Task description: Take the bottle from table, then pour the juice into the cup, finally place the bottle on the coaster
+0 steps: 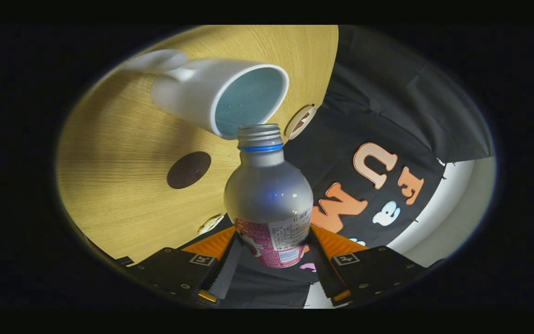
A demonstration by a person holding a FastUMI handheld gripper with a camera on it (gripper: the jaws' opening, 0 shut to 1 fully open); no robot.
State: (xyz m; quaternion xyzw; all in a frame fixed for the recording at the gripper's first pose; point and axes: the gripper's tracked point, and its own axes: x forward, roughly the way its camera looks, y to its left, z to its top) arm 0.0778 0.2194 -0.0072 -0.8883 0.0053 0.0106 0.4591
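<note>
Btwn fingers: bottle clamped, mouth at cup rim.

One bottle, one cup, one coaster, one table.

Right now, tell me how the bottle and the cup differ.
The bottle is silver metal with a label and a narrow threaded neck; the cup is plain white with a wide mouth and a handle. The gripper clamps the bottle; the cup stands free on the table. Both are open-topped.

Tongs: black screwed housings, square markers
</note>
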